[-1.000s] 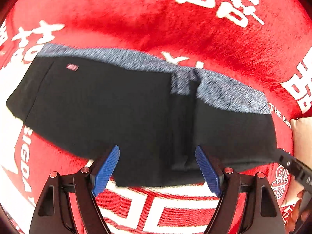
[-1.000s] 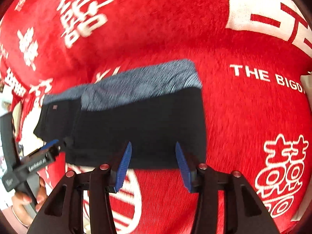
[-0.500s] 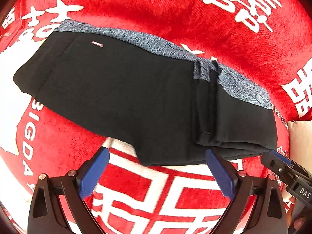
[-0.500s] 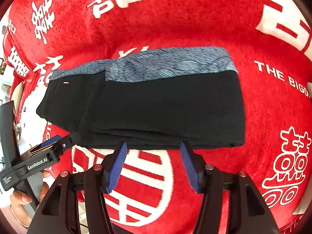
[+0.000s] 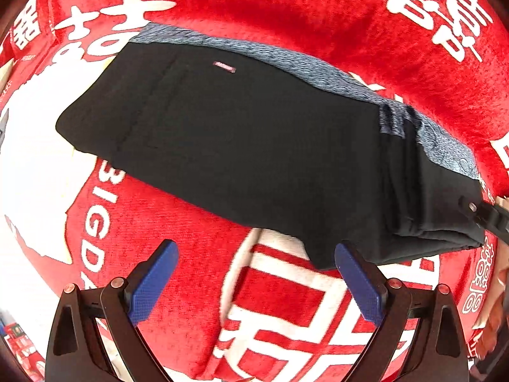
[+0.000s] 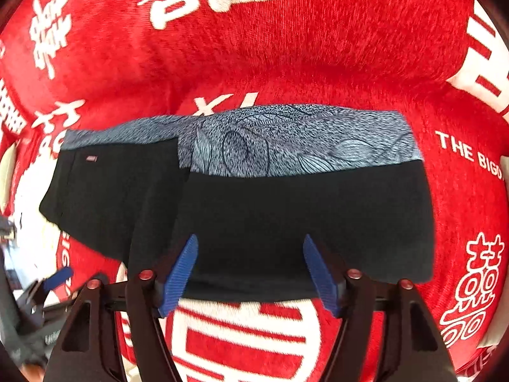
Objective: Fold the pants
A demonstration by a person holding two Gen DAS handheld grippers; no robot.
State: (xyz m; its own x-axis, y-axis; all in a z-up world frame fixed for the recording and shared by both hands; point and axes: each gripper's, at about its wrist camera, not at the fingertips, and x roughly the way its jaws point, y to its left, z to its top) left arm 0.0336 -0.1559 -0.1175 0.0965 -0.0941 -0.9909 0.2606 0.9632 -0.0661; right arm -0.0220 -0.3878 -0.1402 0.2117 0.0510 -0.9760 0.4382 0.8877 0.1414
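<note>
Since the earlier frames both hand-held grippers have slid across the cloth, so the folded pants (image 5: 254,146) now fill more of each view. They lie flat in a black bundle on a red blanket (image 5: 318,16) printed with white characters, with a grey patterned waistband (image 6: 286,140) along the far edge and a small red tag (image 5: 224,67) on the left part of the black cloth. A second folded layer overlaps at the right, its stacked edges showing at the near right corner. In the left wrist view, the left hand-held gripper (image 5: 254,283) stands wide, its jaws having opened further within the last second; nothing lies between its blue pads (image 5: 152,283), which hang over bare blanket, the right pad just beside the near edge of the pants. In the right wrist view, the right hand-held gripper (image 6: 251,273) is about half spread, its jaws having just been closing, over the near hem of the pants; its pads do not press on the cloth. Each gripper shows blurred at the edge of the other's view.
</note>
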